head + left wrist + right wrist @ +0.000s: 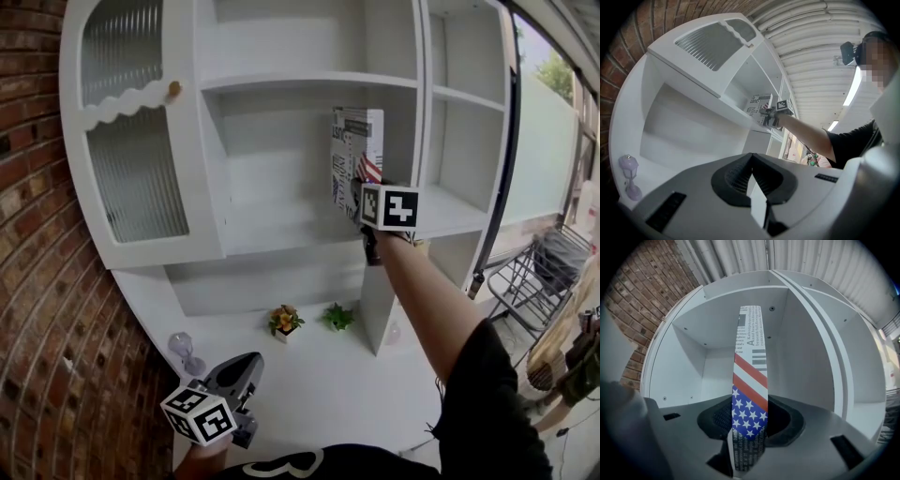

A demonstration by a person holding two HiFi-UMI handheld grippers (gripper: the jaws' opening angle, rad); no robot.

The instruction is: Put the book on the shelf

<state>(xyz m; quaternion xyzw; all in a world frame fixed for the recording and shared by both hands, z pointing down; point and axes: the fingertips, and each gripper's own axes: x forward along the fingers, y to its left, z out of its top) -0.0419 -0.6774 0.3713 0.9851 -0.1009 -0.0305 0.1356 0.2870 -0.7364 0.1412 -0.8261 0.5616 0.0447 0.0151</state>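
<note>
The book [354, 155], printed with newsprint text and a stars-and-stripes flag, stands upright inside the middle compartment of the white shelf unit [281, 234], close to the compartment's right wall. My right gripper [363, 194] is shut on its lower spine edge, arm stretched out level. In the right gripper view the book [750, 380] rises from between the jaws of this gripper [749, 427], with the bare compartment behind it. I cannot tell whether its bottom touches the shelf board. My left gripper [246, 364] hangs low over the counter, shut and empty; its tips [752, 173] point toward the shelf unit, where the book [757, 105] shows far off.
A lilac lamp figurine [181, 349], a small flower pot [284, 321] and a green plant [338, 317] stand on the white counter under the shelves. A ribbed-glass cabinet door [131, 178] is at left, beside a brick wall [37, 234]. A wire rack [539, 267] stands at far right.
</note>
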